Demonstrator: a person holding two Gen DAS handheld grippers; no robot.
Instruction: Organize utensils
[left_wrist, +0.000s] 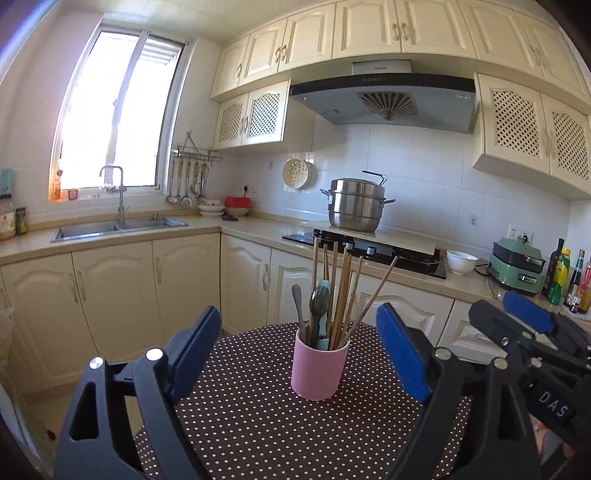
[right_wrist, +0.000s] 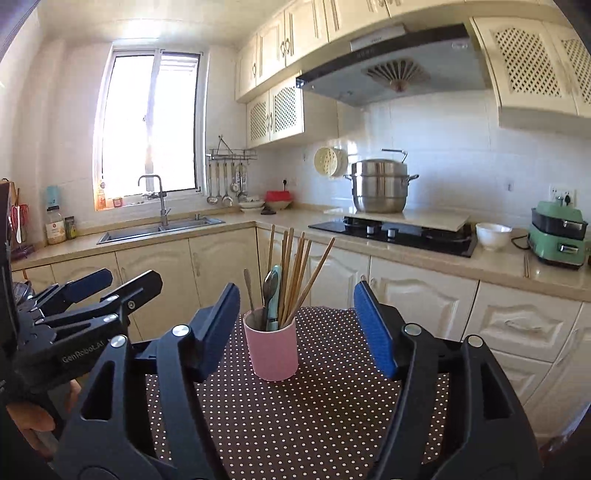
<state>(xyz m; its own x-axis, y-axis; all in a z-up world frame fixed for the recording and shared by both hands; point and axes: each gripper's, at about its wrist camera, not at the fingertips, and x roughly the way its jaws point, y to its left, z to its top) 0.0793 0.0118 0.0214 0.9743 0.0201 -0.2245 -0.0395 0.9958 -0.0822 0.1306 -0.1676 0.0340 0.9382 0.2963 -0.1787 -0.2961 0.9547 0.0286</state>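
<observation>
Left wrist view, pink cup (left_wrist: 320, 369) mid-table, hand-held gripper (left_wrist: 299, 347) spread

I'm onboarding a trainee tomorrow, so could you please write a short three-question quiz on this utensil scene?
1. True or false: the left gripper holds a chopstick.
2. What colour is the cup holding the utensils? A) pink B) green C) white
3. What stands upright in the cup along with the spoons?

Key: 1. False, both the left gripper and the right gripper are open and empty. 2. A. 3. Wooden chopsticks.
</observation>
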